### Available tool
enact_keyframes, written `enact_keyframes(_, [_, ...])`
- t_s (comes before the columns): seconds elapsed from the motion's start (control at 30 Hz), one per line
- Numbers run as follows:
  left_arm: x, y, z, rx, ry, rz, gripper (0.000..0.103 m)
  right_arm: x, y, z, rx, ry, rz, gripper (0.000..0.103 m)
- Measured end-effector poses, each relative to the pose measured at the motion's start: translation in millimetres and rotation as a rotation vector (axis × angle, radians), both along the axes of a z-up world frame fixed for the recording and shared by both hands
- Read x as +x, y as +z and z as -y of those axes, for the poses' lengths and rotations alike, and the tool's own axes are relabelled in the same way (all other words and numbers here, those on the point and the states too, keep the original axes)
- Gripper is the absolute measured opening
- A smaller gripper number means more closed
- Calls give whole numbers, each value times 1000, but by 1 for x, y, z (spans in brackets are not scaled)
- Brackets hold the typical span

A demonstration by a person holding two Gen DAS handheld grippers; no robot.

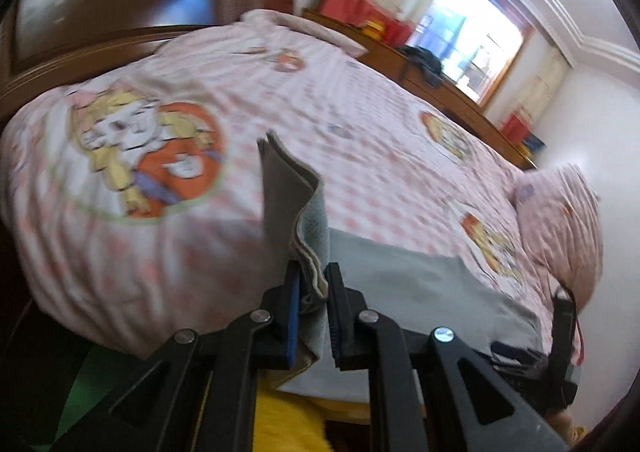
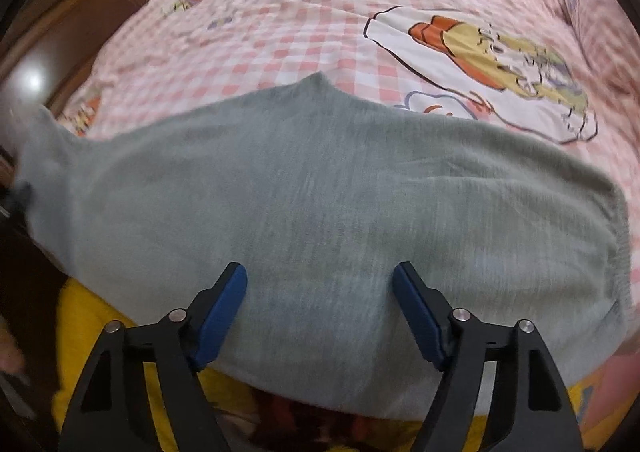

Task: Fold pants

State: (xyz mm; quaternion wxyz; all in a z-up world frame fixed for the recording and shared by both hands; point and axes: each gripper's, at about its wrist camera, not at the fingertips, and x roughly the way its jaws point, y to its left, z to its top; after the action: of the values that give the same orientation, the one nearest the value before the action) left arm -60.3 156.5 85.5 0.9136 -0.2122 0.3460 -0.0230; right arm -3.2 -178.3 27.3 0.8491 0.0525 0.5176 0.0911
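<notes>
right under the right gripper (image 2: 320, 312) lies the pants (image 2: 320, 204), grey and fleecy, spread flat across the near edge of the bed (image 2: 304, 36). its jaws stand wide apart with nothing between them, hovering over the cloth, apparently touching nothing. that pose looks like a wait, or a readiness to pin or pinch the flat part while the other end is carried.

the left gripper (image 1: 314, 292) is closed on a bunched edge of the pants (image 1: 292, 188), and a flap of doubled cloth stands up beyond its fingertips; the rest trails off to its right onto the bed (image 1: 360, 108). holding a hem or leg end up like this probably serves to bring it over the flat part for a fold. which end of the pants it is, i cannot tell.

the cover is pink check with cartoon figures. an orange figure (image 1: 176, 160) ahead-left of the left gripper seems to carry a mark on its chest, too blurred to read. no brand or label shows on the pants.
</notes>
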Motion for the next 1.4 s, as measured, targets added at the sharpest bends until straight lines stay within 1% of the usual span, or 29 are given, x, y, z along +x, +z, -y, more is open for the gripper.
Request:
enact_keyframes(0.07, [5, 0, 21, 5, -61, -6, 12, 0, 3, 1, 36, 4, -4, 77])
enact_keyframes(0.17, [15, -5, 49, 22, -133, -35, 12, 1, 2, 0, 28, 10, -1, 77])
enact_keyframes(0.23, [20, -13, 64, 26, -175, -58, 12, 2, -2, -1, 34, 8, -15, 77])
enact_keyframes(0.37, [35, -37, 90, 45, -259, -144, 12, 4, -6, -2, 31, 14, -22, 77])
enact_keyframes(0.47, [39, -51, 98, 35, -294, -208, 16, 6, -6, -3, 23, 17, -27, 77])
enact_keyframes(0.53, [37, -50, 98, 35, -292, -212, 28, 7, -3, -5, 36, 21, -30, 77])
enact_keyframes(0.57, [36, -48, 98, 36, -291, -214, 43, 8, -1, -7, 58, 29, -33, 77])
enact_keyframes(0.6, [34, -45, 96, 38, -290, -214, 52, 10, 1, -9, 74, 36, -34, 77])
enact_keyframes(0.73, [26, -29, 86, 60, -284, -186, 56, 17, 8, -27, 143, 88, -36, 77])
enact_keyframes(0.8, [22, -21, 80, 83, -262, -167, 62, 21, 11, -39, 164, 110, -36, 77])
enact_keyframes(0.87, [17, -15, 69, 92, -237, -149, 64, 26, 12, -50, 184, 130, -39, 77])
enact_keyframes(0.97, [14, -14, 51, 67, -183, -139, 66, 36, 11, -72, 218, 179, -57, 77])
enact_keyframes(1.07, [16, -22, 35, 46, -137, -166, 66, 42, 6, -89, 235, 204, -87, 77])
enact_keyframes(1.2, [22, -39, 23, 71, -80, -224, 66, 51, -1, -110, 264, 236, -127, 76])
enact_keyframes(1.27, [25, -48, 24, 84, -73, -259, 66, 53, -3, -118, 251, 246, -134, 76])
enact_keyframes(1.4, [28, -62, 27, 83, -82, -304, 66, 55, -10, -134, 177, 254, -138, 76])
